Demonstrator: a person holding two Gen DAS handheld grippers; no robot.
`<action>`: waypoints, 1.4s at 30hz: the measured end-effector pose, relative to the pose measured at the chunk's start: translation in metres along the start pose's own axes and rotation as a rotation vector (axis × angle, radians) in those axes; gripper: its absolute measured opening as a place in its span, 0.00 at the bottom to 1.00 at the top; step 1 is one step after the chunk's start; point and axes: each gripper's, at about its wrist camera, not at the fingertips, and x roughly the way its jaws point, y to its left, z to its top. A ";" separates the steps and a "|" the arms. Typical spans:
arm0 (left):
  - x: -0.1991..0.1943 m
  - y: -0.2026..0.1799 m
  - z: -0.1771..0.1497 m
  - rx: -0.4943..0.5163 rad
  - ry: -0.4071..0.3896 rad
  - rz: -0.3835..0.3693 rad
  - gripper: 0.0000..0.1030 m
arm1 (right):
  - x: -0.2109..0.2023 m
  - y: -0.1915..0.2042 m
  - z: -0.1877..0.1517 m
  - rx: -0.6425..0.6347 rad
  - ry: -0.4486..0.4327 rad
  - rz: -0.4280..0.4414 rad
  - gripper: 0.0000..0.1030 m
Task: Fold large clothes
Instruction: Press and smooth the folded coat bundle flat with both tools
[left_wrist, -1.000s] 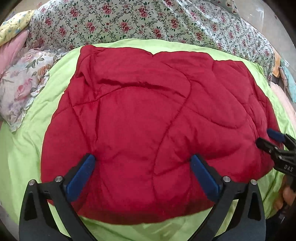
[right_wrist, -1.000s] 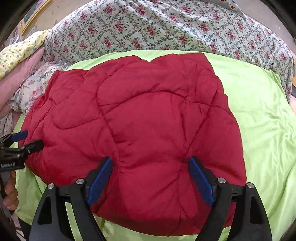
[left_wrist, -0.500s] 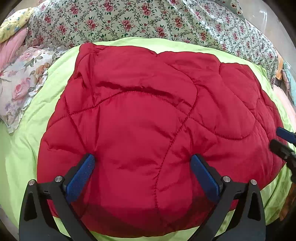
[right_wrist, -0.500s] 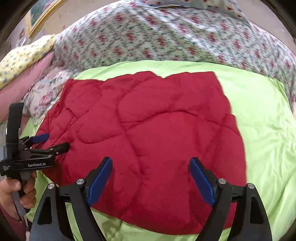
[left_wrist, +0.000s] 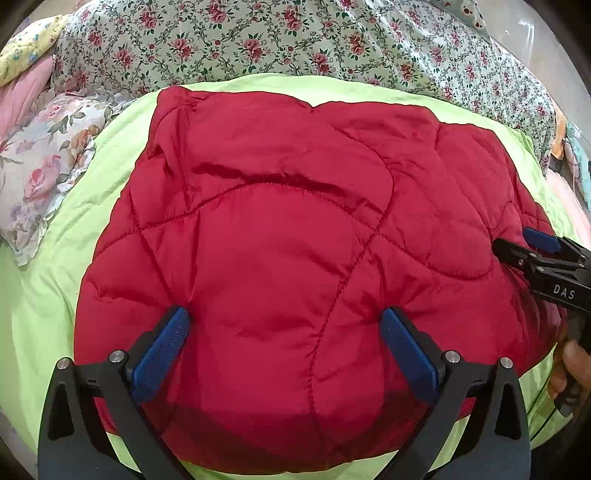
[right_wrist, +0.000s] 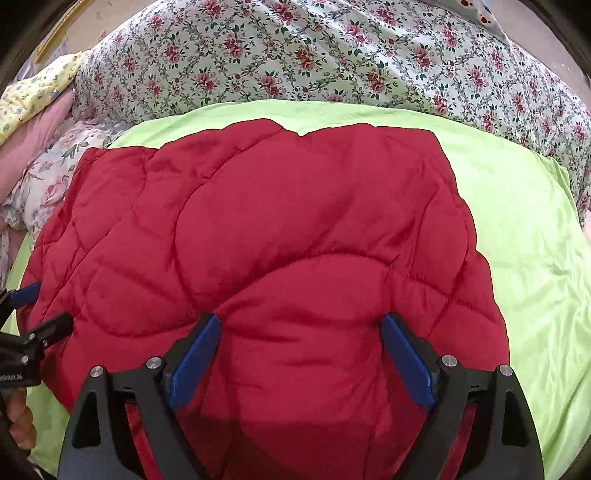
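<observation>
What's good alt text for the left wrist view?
A red quilted garment lies spread on a lime green sheet, with the open left gripper over its near edge. The right gripper enters from the right edge; floral bedding lies behind.

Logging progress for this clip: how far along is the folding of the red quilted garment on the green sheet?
Done: the red quilted garment lies in a compact padded block on the green sheet, so at least one fold looks made. In hand: the left tool and right tool both stand wide open against its near edge, gripping nothing. Left: probably another fold or final smoothing; I cannot tell which.
</observation>
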 end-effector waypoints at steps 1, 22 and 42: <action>0.000 0.000 0.000 -0.001 0.000 0.000 1.00 | 0.001 0.000 0.000 0.002 -0.001 0.000 0.87; 0.038 0.016 0.047 -0.048 0.030 0.030 1.00 | 0.010 -0.005 0.003 0.007 0.006 0.016 0.89; -0.022 0.026 0.008 -0.057 -0.016 0.083 0.99 | -0.037 0.000 -0.013 0.020 -0.024 0.017 0.90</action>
